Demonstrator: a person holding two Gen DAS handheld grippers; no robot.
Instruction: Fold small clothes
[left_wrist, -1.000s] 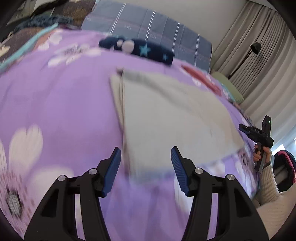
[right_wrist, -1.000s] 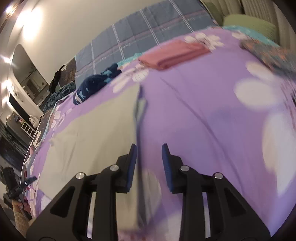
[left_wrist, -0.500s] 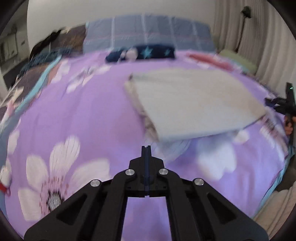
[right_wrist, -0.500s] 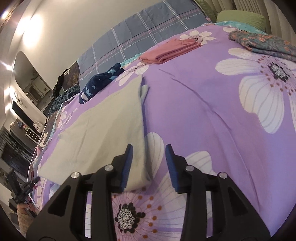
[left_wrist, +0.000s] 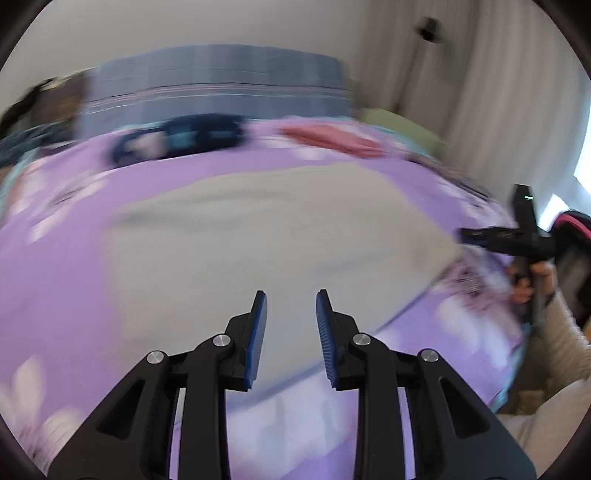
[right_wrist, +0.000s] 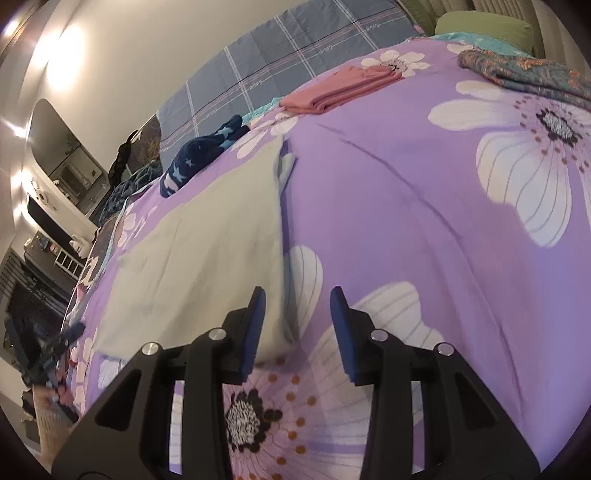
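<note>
Pale grey-green folded cloth garment (right_wrist: 207, 254) lies flat on the purple flower-print bed cover (right_wrist: 406, 206), nothing lifted. Nearest in the left wrist view: left tool (left_wrist: 291, 325), blue pads part-way apart, nothing between them, hovering over the garment's near edge; view is motion-blurred. Its jaws shut a moment ago and have just been opening again, and compared with half a second back the view has swung across, so the garment now fills the middle instead of sitting off right. Right tool (right_wrist: 297, 321) is narrow-to-medium open, empty, parked at the garment's near right corner, barely changed from half a second ago. Judgement: last fold looks released, left tool repositioning for the next fold or a smoothing pass; garment still a large rectangle, so likely more folds needed. Farther back: dark navy star-print garment (right_wrist: 201, 155), folded pink cloth (right_wrist: 340, 90), then blue plaid pillow (right_wrist: 280, 62) at the head.
</note>
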